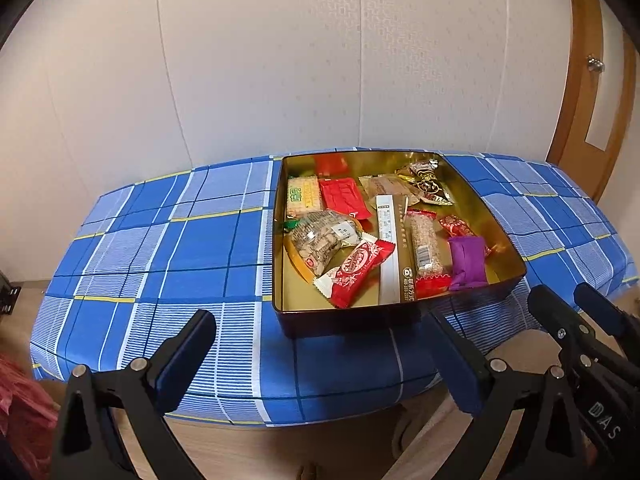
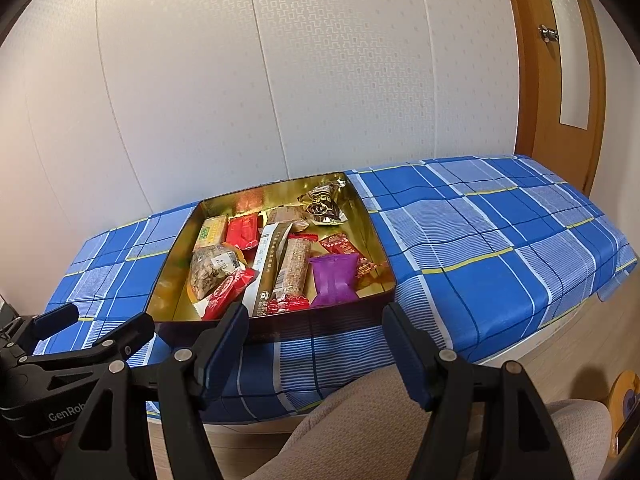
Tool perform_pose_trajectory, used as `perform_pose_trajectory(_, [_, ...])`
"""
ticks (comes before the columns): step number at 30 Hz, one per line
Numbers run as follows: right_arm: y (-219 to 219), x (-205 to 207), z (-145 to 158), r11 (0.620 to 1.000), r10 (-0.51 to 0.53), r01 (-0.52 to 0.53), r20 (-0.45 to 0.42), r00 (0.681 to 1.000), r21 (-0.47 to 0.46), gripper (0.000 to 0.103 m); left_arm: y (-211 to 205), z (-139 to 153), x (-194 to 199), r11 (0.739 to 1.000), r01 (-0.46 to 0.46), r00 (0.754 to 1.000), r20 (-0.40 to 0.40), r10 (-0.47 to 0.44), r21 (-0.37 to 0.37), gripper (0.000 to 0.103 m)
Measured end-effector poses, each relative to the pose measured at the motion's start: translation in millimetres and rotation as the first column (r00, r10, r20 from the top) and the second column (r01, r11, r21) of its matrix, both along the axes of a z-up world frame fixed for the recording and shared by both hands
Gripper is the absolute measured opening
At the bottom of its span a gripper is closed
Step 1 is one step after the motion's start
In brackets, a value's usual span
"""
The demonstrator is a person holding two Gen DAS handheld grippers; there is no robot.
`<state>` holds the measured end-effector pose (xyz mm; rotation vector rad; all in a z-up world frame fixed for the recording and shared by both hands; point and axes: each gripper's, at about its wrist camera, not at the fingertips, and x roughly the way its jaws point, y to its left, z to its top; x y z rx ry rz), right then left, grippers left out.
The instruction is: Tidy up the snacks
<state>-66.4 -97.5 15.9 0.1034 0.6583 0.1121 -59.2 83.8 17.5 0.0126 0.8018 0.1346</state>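
both black grippers (image 1: 320, 344) (image 2: 316, 340) agape, shiny gold tin (image 1: 508, 240) — crinkly wrapped snacks (image 1: 352, 268)

Pale patterned wall panels (image 1: 260, 80) back the blue plaid-covered worktop (image 1: 160, 248). A wooden door (image 2: 560, 80) stands right. Light wood floor (image 1: 280, 448) below.

Left gripper (image 1: 320, 344) and right gripper (image 2: 316, 336) hover side by side, jaws spread wide.

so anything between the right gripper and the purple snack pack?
Only the tin's near wall. The right gripper hangs open before it; the purple pack lies just inside, uncovered, with a grain bar close on its left.
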Motion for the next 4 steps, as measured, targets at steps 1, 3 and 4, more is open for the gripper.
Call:
perform_pose_trajectory(1, [-0.2,0.1,0.1,1.000,0.000,0.000,0.000,1.000,0.002,0.071,0.2,0.2,0.1,1.000,0.001,1.000,0.002,-0.001,-0.002,0.103])
perform_pose_trajectory(3, [-0.2,0.0,0.3,1.000,-0.001,0.001,0.000,1.000,0.003,0.071,-0.7,0.4,-0.1,1.000,-0.002,1.000,0.004,0.002,0.002,0.103])
perform_pose_trajectory(4, [-0.2,-0.1,0.2,1.000,-0.002,0.002,0.000,1.000,0.002,0.071,-1.3,0.6,-0.4,1.000,-0.001,1.000,0.007,0.001,0.006,0.103])
